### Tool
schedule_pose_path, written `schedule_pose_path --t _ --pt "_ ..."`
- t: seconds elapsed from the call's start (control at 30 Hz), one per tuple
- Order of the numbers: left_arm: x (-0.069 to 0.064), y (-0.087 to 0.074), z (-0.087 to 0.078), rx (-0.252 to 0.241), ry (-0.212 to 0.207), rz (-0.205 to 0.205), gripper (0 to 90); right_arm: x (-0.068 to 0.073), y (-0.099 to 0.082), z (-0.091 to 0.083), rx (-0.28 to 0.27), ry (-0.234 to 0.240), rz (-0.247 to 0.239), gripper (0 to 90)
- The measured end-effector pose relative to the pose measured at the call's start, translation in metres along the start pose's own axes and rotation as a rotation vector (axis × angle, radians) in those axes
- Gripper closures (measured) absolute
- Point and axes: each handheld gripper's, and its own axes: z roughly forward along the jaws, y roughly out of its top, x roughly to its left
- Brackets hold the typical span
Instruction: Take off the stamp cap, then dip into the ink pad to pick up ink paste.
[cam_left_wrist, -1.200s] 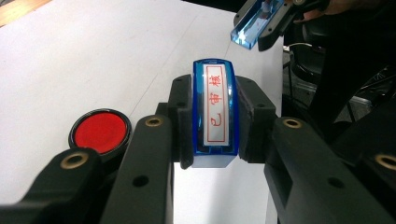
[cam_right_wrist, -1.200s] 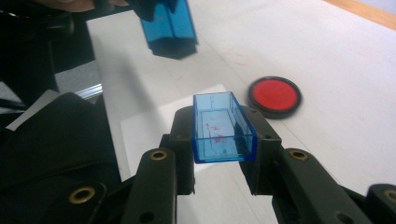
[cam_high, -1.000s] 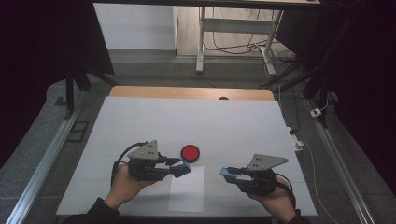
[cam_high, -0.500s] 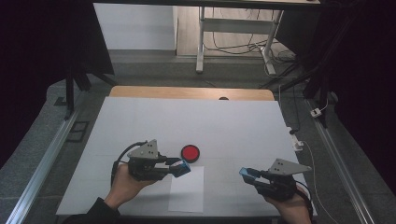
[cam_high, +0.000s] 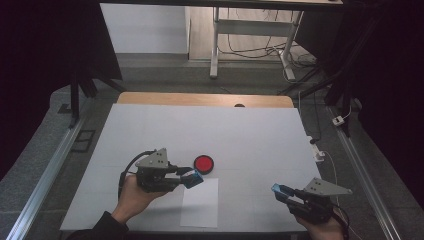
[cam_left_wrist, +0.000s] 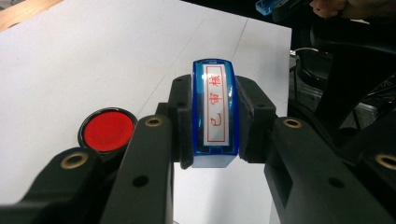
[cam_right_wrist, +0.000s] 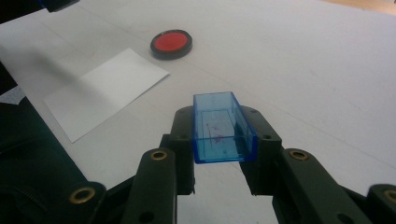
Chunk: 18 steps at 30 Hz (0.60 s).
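On the white counter (cam_high: 150, 125), near its front edge, the left tongs (cam_high: 192, 178) were clamped on a blue stamp (cam_left_wrist: 214, 114), its printing face with red characters turned up toward the left gripper view's camera. The stamp's long axis ran along the jaws, pointing toward about three o'clock in the high view. The red ink pad (cam_high: 204, 163) lay just beyond the stamp's tip, at roughly one o'clock from it, close but apart. The white sheet of paper (cam_high: 201, 203) lay directly below the tip, at about five o'clock, its long side running toward the person.

The right tongs (cam_high: 281, 190) were closed on the clear blue cap (cam_right_wrist: 222, 127), open side up, well apart from the pad at about four o'clock of it. The left hand (cam_high: 132, 199) was plainly the nearer to both pad and paper, so inking the stamp would probably call for only a short reach forward and a tilt of the face downward.
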Motion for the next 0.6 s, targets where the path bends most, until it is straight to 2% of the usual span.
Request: schedule_pose_path --t 0.2,0.33,0.47,0.6 --pt "-0.0009 0.0009 0.0000 0.002 0.007 0.003 70.1 -0.0011 -0.0024 0.0005 0.021 0.003 0.012 69.3" --pt "0.0007 0.0018 0.0003 0.013 -0.005 -0.015 70.1 -0.0019 -0.0028 0.0018 0.029 0.021 0.015 69.3" --pt "0.0033 0.0030 0.0009 0.018 0.000 -0.044 70.2 -0.0027 -0.0035 0.0014 0.030 0.025 0.009 69.3" --pt "0.0044 0.0063 0.0003 0.021 0.009 -0.051 70.2 -0.0021 -0.0037 0.0011 0.029 0.027 0.008 69.3"
